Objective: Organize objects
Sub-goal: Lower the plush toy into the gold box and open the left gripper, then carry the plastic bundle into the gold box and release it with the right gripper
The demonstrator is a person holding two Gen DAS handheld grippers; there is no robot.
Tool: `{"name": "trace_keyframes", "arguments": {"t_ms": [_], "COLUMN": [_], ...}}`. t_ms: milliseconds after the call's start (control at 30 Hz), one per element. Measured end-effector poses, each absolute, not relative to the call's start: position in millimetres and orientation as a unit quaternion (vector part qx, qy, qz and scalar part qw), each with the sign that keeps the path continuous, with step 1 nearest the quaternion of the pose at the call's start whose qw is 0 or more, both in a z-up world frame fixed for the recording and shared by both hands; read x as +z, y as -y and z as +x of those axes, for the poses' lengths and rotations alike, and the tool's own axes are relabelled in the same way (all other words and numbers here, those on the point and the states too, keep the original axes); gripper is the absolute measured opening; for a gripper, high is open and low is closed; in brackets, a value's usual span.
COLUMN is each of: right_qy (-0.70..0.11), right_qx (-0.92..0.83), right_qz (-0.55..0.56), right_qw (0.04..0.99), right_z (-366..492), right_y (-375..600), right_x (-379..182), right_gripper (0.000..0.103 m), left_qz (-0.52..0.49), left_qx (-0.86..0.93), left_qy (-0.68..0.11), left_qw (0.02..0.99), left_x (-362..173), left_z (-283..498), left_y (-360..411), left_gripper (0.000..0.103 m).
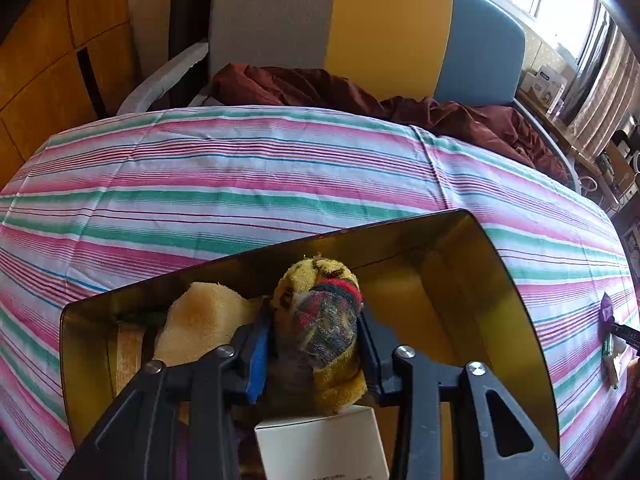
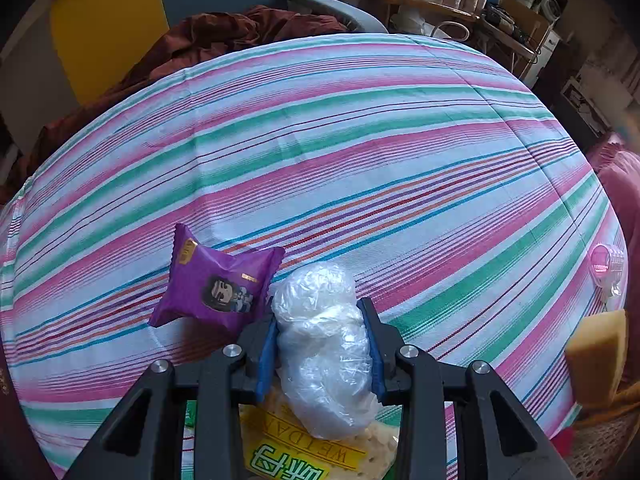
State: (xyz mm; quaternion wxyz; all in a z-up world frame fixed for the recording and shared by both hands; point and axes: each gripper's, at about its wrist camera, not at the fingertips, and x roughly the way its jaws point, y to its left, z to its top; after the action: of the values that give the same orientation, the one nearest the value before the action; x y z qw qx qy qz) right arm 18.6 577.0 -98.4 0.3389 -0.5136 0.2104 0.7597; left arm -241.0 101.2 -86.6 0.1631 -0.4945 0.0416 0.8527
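My left gripper [image 1: 314, 320] hangs over an open golden-brown box [image 1: 516, 300] on the striped bed. A rolled yellow sock with red and dark stripes [image 1: 316, 280] stands between its jaws. The left blue pad [image 1: 258, 356] sits a little off the sock, so the grip looks loose. A yellow towel [image 1: 200, 320] and a small white carton [image 1: 320, 444] lie inside the box. My right gripper [image 2: 320, 320] is shut on a crumpled clear plastic bag [image 2: 324, 360], low over the sheet. A purple snack packet [image 2: 216, 284] lies just left of it, and a yellow-green packet [image 2: 288, 460] lies under it.
The striped bedsheet [image 2: 360, 140] stretches away ahead of both grippers. A dark red blanket [image 1: 460, 120] is bunched at the headboard. A pink clip [image 2: 606, 264] and a yellow sponge [image 2: 600, 352] sit at the right edge. A cluttered desk [image 2: 500, 20] stands beyond the bed.
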Motion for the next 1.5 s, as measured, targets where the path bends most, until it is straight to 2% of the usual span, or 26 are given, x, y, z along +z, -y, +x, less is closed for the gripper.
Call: {"name": "trace_keyframes", "arguments": {"t_ms": [200,500,967,1233,1500], "right_qy": [-0.207,-0.203,-0.223,-0.199,-0.162], "right_qx": [0.760,0.761,0.782,0.837,0.879], "right_qz": [-0.514,-0.515,-0.475,-0.423,-0.410], "right_qw": [0.339,0.339,0.336,0.283,0.180], "right_z": [17.5,16.7,23.2,15.6,4.0], "right_y": [-576.7,-574.2,-576.5,-542.0,-476.2], "right_x": [-98.9,-97.9,-81.6,-48.9,-18.9], "right_gripper": [0.038,0.038,0.036,0.036,0.036], "left_qz": [-0.493,-0.455,-0.371,-0.363,-0.364], "left_qx": [0.854,0.878,0.915,0.918,0.918], "left_qy": [-0.027,-0.027,-0.018,-0.023,-0.022], "left_qw": [0.162,0.148,0.155,0.156,0.155], "left_x": [-79.7,-51.2,-7.0,-8.2,-13.7], "left_z": [-236.2,-212.1,-105.0,-73.0,-58.9], "left_y": [-91.7,-79.8,-71.8,-69.1,-61.9], "left_gripper": [0.044,0.044,0.044,0.044,0.044]}}
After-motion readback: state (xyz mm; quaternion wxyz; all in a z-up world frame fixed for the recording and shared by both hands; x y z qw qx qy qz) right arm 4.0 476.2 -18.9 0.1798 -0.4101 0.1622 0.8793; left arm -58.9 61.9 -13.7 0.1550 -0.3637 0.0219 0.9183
